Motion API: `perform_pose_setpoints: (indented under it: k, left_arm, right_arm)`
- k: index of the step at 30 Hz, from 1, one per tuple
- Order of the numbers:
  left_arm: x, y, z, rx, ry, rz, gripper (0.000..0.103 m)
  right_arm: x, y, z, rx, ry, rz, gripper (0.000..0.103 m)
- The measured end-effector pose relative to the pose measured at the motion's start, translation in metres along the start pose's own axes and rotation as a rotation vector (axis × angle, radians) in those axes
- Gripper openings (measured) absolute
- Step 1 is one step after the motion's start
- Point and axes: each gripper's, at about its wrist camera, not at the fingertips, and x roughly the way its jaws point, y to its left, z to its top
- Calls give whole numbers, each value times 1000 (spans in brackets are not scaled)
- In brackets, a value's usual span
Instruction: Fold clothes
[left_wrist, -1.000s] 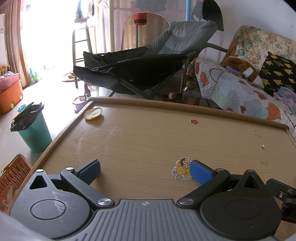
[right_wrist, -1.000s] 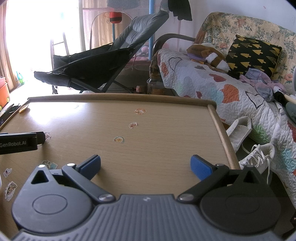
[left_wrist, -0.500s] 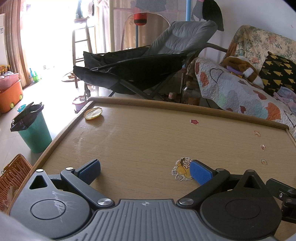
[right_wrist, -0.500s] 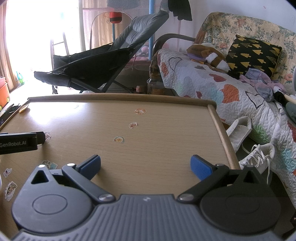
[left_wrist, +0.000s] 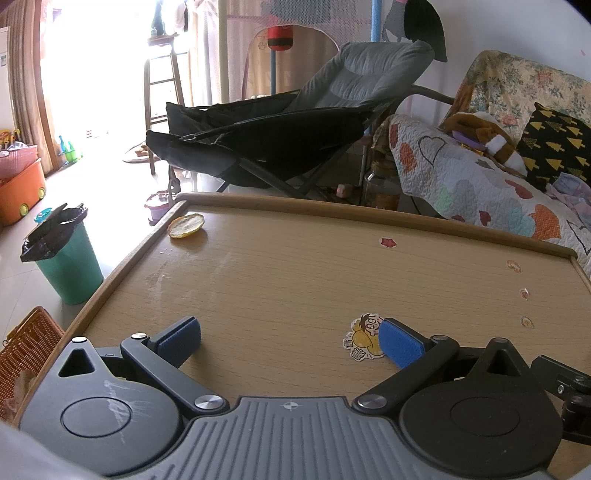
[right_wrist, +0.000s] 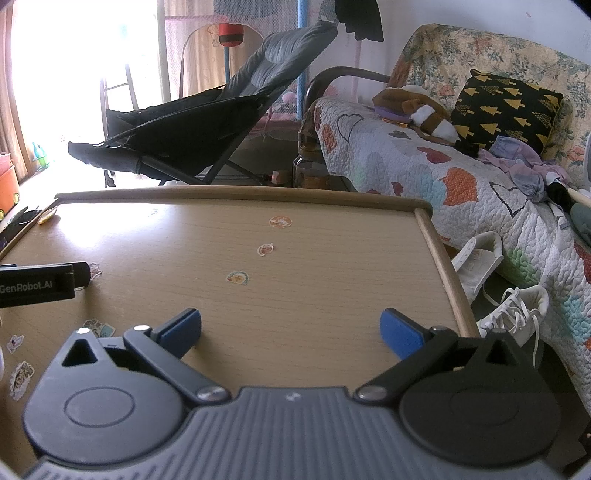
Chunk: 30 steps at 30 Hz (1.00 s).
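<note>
I see no garment on the wooden table (left_wrist: 280, 280), so by my reading the folding has not begun; every step is left. The only cloth that could be laundry is a lilac heap (right_wrist: 524, 162) on the quilted sofa (right_wrist: 424, 173), well off the table's right edge, and I cannot tell if that is the piece meant for me. It would have to be fetched and laid flat on the table first.

My left gripper (left_wrist: 290, 341) rests low over the table's near edge, jaws spread wide with nothing between them; its right pad (left_wrist: 400, 347) overlaps a cartoon sticker (left_wrist: 360, 341) in view, but I cannot tell whether it touches. My right gripper (right_wrist: 291, 334) sits likewise near the table's right rim, spread wide and empty, only bare wood between the blue pads (right_wrist: 181, 330). Past the table's right rim, white shoes (right_wrist: 513, 314) lie on the floor.
</note>
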Motion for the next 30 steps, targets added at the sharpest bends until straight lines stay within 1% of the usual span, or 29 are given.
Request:
perform_pose_setpoints:
  k: [24,30]
  left_arm:
    - [-5,1,0,-1,0,1,103]
    - [-12,-1,-1,0,0,4,103]
  right_arm:
    - [0,1,0,0,0,0,103]
    - [0,1,1,0,0,0,103]
